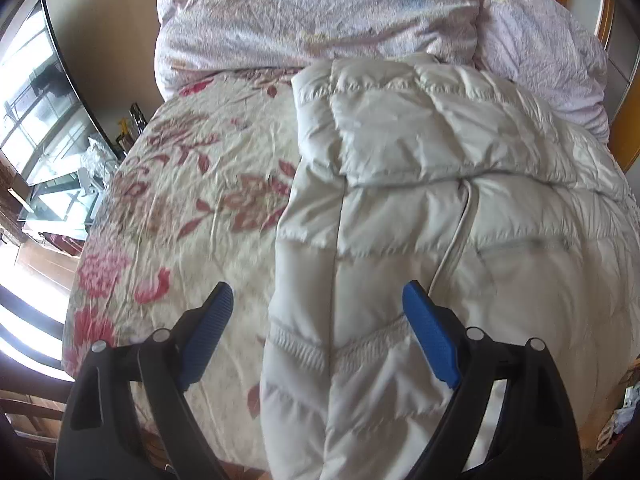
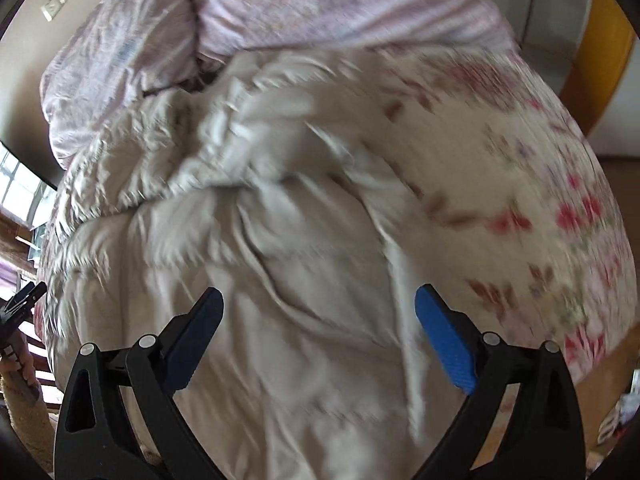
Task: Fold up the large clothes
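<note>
Left wrist view: cream-white quilted down jacket [image 1: 420, 220], puffy, glossy nylon-like shell, stitched in rectangular baffles. It lies on the bed, filling the frame from centre out to 3 o'clock and down to 6 o'clock. A folded panel sits on top of it toward 12 o'clock, its lower edge forming a raised lip across the body. A thin pale cord or zipper line runs down the middle. A ribbed elastic band crosses the fabric near 6 o'clock.

Left gripper [image 1: 318, 296]: black plastic arms, blue ribbed pads, set wide apart with nothing between them. The left pad is over the sheet, the right pad over the jacket; contact cannot be told.

Cream bed sheet with red and pink floral print [image 1: 192, 200]: crumpled, fine creases, at 9 o'clock of the jacket. Pale lilac printed duvet [image 1: 312, 12], bulky and wrinkled, heaped at 12 o'clock, touching the jacket's far edge. Dark-framed glass pane [image 1: 44, 120] at 9 to 10 o'clock, beyond the bed.

Right wrist view: heavy motion blur. Jacket [image 2: 280, 220] fills the centre, surface rumpled into soft ridges, with a pale seam line running toward 5 o'clock. Floral sheet [image 2: 560, 200] at 3 o'clock. Duvet [image 2: 320, 0] at 12 o'clock.

Right gripper [image 2: 318, 300]: same black and blue build, spread wide, holding nothing, over the jacket.
</note>
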The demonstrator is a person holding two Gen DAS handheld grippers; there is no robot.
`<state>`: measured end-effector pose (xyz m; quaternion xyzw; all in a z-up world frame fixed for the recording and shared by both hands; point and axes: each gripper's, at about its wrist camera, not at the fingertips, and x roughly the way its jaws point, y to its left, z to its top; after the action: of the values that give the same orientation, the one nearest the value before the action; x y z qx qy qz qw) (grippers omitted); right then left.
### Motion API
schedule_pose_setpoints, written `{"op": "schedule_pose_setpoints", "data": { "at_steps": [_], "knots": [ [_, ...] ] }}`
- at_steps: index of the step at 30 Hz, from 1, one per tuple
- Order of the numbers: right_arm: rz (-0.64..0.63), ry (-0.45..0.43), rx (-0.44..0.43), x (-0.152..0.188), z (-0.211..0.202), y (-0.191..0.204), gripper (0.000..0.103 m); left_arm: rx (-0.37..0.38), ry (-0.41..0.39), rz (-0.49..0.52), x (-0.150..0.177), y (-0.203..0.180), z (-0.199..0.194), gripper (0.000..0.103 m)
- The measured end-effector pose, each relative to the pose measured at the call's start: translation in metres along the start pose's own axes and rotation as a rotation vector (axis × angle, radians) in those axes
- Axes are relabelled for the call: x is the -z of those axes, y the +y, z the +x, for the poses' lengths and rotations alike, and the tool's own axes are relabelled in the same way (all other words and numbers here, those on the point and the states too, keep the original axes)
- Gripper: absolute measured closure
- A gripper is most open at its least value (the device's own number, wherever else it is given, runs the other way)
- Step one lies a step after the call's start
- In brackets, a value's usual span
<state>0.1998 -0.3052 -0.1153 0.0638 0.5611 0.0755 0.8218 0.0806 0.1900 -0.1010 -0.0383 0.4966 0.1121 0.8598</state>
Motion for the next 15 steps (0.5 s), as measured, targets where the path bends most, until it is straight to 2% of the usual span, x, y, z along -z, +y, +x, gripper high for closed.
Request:
{"op": "schedule_pose_setpoints", "data": {
  "at_steps": [4,8,15],
  "knots": [
    [0.045,0.056,-0.02,0.019,0.003,-0.02,0.005,0.027,0.05,-0.003,0.017,0.006,0.002,0.017],
    [0.112,0.099,-0.11,0.037,0.007,-0.039,0.005,0.068,0.087,-0.012,0.031,0.009,0.003,0.017],
    [0.192,0.154,-0.237,0.06,0.014,-0.059,0.015,0.127,0.135,-0.021,0.048,0.007,0.006,0.017]
  ]
}}
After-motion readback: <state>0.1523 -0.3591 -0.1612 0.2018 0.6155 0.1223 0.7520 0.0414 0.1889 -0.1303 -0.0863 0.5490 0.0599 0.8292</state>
